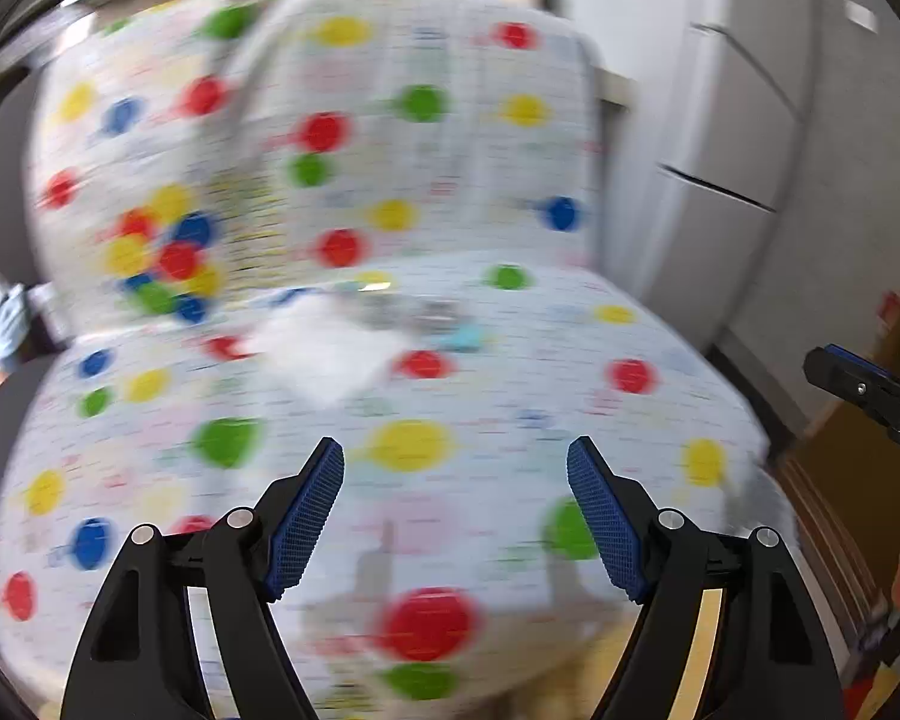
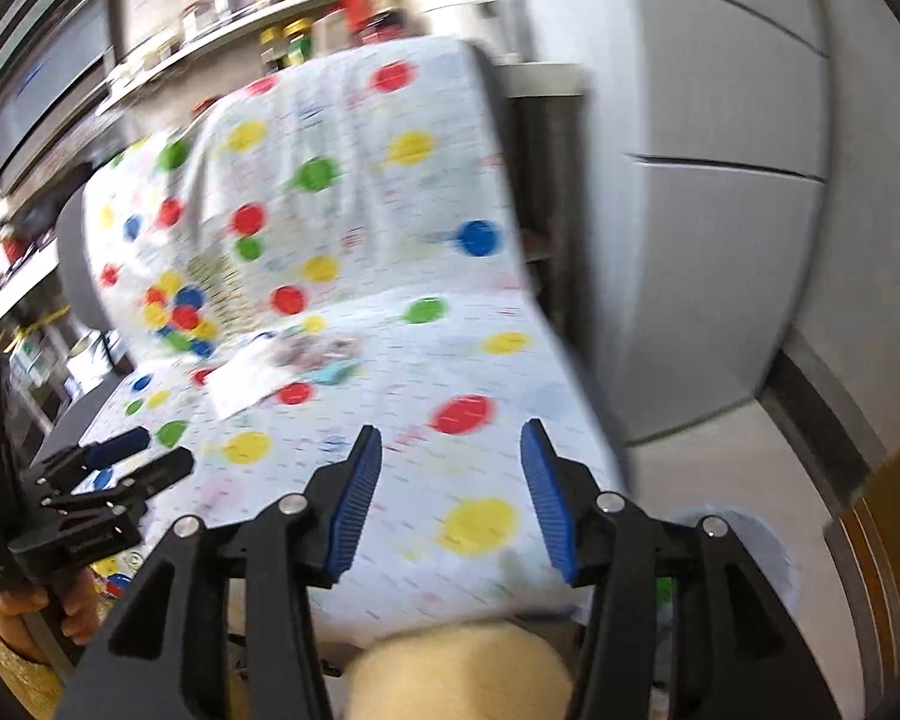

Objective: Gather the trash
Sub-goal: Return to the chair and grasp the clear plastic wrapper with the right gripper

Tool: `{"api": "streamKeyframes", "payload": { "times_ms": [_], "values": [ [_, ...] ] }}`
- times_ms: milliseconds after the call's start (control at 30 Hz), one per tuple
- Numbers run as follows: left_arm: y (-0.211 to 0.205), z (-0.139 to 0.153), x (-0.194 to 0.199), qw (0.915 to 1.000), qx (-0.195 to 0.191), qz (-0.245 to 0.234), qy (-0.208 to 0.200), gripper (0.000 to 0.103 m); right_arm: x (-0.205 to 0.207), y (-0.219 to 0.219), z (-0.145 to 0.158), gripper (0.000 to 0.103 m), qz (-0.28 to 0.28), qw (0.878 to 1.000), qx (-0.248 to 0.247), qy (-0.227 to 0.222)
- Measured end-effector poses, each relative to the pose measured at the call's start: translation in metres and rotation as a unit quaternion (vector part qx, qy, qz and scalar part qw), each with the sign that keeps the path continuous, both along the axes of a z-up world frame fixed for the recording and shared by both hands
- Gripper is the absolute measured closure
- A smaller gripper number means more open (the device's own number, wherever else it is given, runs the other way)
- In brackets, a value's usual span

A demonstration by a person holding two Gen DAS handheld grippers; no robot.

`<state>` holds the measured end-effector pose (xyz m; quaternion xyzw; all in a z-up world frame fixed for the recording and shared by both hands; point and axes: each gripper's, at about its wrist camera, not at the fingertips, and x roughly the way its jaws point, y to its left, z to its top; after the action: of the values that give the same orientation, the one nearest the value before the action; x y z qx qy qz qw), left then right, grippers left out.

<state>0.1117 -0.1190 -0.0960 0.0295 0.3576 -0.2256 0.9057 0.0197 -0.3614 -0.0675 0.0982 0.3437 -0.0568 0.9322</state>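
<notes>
Item: my left gripper. Jaws spread wide, nothing between the blue pads, hanging above the front of the seat. It also appears at 8 o'clock in the right wrist view, gripped by my left hand.

Item: my right gripper. Jaws parted, nothing between the pads, no contact with anything. Its tip shows at 3 o'clock in the left wrist view.

Item: chair cover. White cloth with red, yellow, green and blue dots, draped over both seat and backrest of a chair; a tight cluster of dots sits at 9 o'clock on the backrest.

Item: trash. A white sheet of paper lies flat on the seat near the crease where seat meets backrest, at 12 o'clock from my left gripper and well apart from both grippers. Just beside it, toward 2 o'clock, a small heap of scraps, greyish with a pale blue bit; blur hides what they are.

Item: surroundings. Grey cabinet fronts at 2 o'clock; shelf with jars at 11 o'clock behind the chair.
</notes>
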Motion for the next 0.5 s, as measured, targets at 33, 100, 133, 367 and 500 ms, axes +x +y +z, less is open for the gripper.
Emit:
{"api": "streamKeyframes", "payload": {
  "times_ms": [33,100,133,367,500],
  "values": [
    [0.011,0.000,0.006,0.9999,0.000,0.015,0.003,0.026,0.013,0.008,-0.003,0.054,0.013,1.000,0.002,0.006],
    [0.039,-0.001,0.020,0.9987,-0.002,0.049,0.008,0.026,0.035,0.020,-0.008,0.054,0.033,0.999,0.004,0.012],
    [0.048,-0.001,0.024,0.9982,-0.003,0.060,0.009,0.026,0.045,0.025,-0.011,0.053,0.040,0.999,0.003,0.017],
    [0.094,-0.003,0.060,0.9922,-0.001,0.124,0.013,0.026,0.128,0.049,-0.040,0.053,0.082,0.995,-0.002,0.059],
    [0.095,-0.010,0.079,0.9914,0.002,0.129,0.021,0.026,0.166,0.050,-0.060,0.047,0.103,0.992,-0.003,0.076]
  ]
}}
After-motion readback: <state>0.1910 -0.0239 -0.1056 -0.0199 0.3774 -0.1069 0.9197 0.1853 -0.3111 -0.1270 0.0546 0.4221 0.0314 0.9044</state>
